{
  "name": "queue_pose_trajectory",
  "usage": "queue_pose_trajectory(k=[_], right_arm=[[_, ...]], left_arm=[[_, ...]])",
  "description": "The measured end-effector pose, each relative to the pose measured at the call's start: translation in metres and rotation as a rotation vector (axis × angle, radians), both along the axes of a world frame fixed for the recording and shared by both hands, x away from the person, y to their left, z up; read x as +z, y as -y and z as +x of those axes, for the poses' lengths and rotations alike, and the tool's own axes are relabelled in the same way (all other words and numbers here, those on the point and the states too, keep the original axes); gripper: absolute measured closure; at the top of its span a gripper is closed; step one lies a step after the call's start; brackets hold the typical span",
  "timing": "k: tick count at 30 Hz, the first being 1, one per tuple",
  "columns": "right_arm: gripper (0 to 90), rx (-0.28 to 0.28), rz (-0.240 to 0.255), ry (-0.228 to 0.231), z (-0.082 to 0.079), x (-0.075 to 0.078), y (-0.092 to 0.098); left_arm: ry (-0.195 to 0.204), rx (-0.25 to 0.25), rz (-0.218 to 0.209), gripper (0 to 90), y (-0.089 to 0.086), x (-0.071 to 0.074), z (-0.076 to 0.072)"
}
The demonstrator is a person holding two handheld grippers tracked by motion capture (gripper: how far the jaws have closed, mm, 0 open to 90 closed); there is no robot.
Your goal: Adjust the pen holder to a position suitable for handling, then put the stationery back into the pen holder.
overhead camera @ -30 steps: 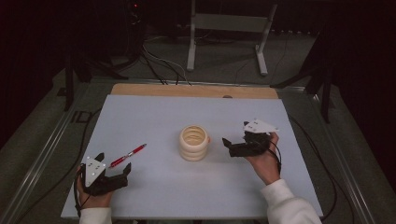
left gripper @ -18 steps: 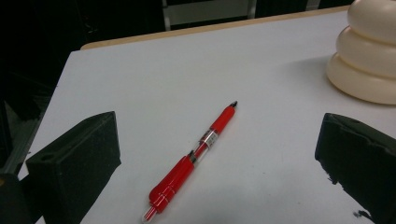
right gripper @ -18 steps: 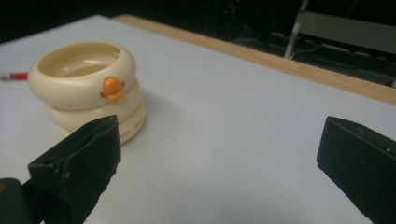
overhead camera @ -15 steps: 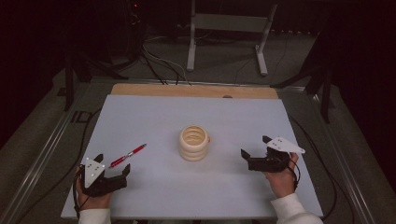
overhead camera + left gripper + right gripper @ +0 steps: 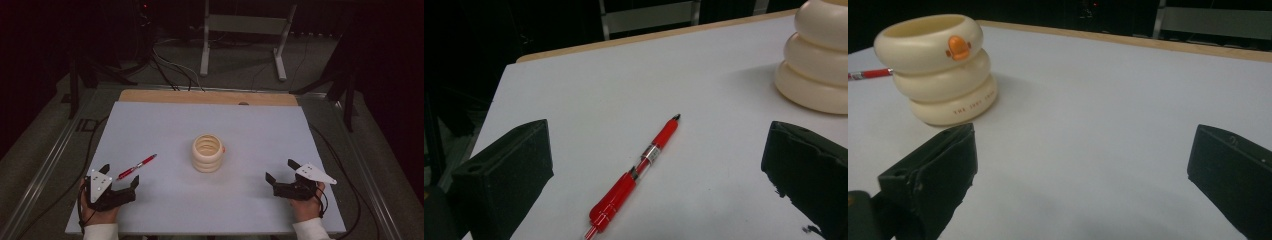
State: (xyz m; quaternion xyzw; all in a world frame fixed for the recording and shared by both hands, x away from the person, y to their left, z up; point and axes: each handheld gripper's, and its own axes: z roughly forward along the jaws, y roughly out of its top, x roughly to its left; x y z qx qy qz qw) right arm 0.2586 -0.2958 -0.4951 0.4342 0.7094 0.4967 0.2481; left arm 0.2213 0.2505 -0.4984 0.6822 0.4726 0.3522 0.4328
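A cream ringed cup with an orange duck bill stands upright mid-table; it also appears at the right edge of the left gripper view and at the left in the right gripper view. A red pen lies flat to its left, seen close between the left jaws, its end peeking out behind the cup. My left gripper rests open at the near left, just short of the pen. My right gripper sits open and empty at the near right, well away from the cup.
The white tabletop has a wooden strip along its far edge. Cables and a metal stand lie on the floor beyond. Metal rails run along both sides of the table.
My right gripper has drawn back from beside the cup toward the near right edge of the table. The left gripper, pen and cup have stayed put.
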Motion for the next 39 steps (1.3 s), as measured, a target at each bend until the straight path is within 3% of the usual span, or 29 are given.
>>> queue_pose_trajectory(k=[6, 14, 27, 29, 34, 39], right_arm=[[0.0, 0.010, -0.007, 0.002, 0.000, -0.002, 0.002], [0.1, 0.008, -0.020, 0.007, 0.002, -0.002, 0.005], [0.0, -0.012, 0.000, -0.002, 0.003, -0.003, 0.010], [0.0, -0.016, 0.003, -0.008, 0.004, -0.003, 0.011], [0.0, -0.020, 0.006, -0.007, 0.004, -0.003, 0.013], [0.1, -0.020, 0.009, -0.013, 0.004, -0.004, 0.013]], left_arm=[[-0.025, -0.023, -0.030, 0.7, -0.002, -0.001, 0.003], [-0.027, -0.029, -0.035, 0.7, -0.004, 0.006, 0.008], [-0.066, -0.102, 0.007, 0.7, 0.004, 0.024, 0.035], [-0.089, -0.121, 0.033, 0.7, 0.009, 0.026, 0.046], [-0.129, -0.133, 0.050, 0.7, 0.012, 0.028, 0.059], [-0.224, -0.140, 0.096, 2.8, 0.014, 0.025, 0.077]])
